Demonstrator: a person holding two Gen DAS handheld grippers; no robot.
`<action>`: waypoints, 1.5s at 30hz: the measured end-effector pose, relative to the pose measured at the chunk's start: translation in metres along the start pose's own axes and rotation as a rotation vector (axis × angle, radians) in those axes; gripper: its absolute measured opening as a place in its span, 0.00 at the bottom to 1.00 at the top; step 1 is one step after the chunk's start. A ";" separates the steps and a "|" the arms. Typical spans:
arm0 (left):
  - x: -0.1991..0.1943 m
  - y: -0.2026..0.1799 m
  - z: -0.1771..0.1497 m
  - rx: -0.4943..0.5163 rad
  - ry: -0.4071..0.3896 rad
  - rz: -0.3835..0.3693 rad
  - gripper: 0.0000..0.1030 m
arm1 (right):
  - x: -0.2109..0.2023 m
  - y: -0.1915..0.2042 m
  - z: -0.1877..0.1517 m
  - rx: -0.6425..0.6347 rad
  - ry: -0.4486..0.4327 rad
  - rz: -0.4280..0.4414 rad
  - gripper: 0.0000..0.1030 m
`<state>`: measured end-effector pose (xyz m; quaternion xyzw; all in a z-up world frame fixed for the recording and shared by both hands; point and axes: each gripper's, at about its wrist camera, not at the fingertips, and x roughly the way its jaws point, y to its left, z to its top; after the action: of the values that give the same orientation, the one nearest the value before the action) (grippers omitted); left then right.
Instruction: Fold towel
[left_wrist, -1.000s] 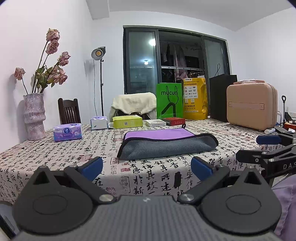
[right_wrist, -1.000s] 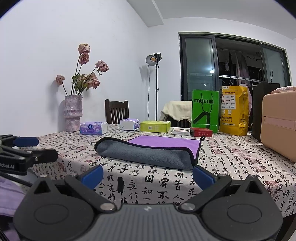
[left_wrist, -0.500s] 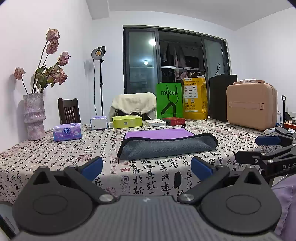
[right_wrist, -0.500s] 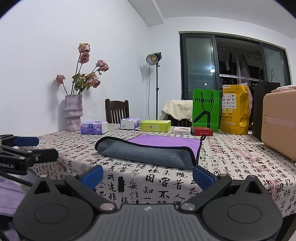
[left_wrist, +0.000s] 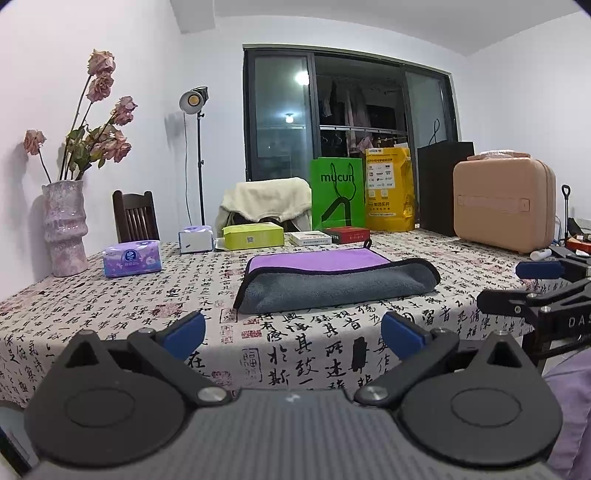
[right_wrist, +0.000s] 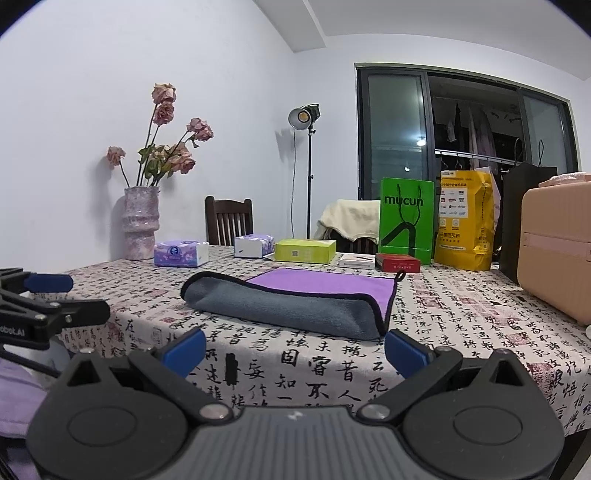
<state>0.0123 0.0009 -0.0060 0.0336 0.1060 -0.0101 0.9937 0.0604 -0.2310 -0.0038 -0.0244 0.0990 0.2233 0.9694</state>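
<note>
A vase (left_wrist: 64, 229) of dried roses (left_wrist: 103, 122) stands at left. Tissue packs (left_wrist: 132, 257), boxes (left_wrist: 253, 236) and a green bag (left_wrist: 337, 198) fill mid-frame; a suitcase (left_wrist: 504, 206) sits right.

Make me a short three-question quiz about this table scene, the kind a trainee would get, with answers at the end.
1. True or false: the left gripper is shut on the towel.
2. Which colour is the towel's folded-over near layer? A) grey B) green C) yellow
3. Fill in: the pink flowers stand in a ____ at the table's left far corner.

Key:
1. False. Both the left gripper and the right gripper are open, short of the towel and touching nothing.
2. A. Grey lies over the purple side, with a black trim.
3. vase
</note>
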 end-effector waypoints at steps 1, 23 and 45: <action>0.001 0.001 0.000 0.004 -0.001 -0.005 1.00 | 0.001 -0.002 0.000 0.000 0.001 -0.006 1.00; 0.128 0.057 0.007 0.005 0.039 -0.018 1.00 | 0.093 -0.034 -0.003 -0.053 0.044 -0.043 0.91; 0.215 0.085 0.017 -0.073 0.224 -0.185 0.20 | 0.190 -0.086 0.014 0.075 0.160 0.058 0.27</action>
<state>0.2279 0.0820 -0.0298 -0.0117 0.2194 -0.0939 0.9710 0.2678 -0.2254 -0.0285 -0.0033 0.1852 0.2446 0.9518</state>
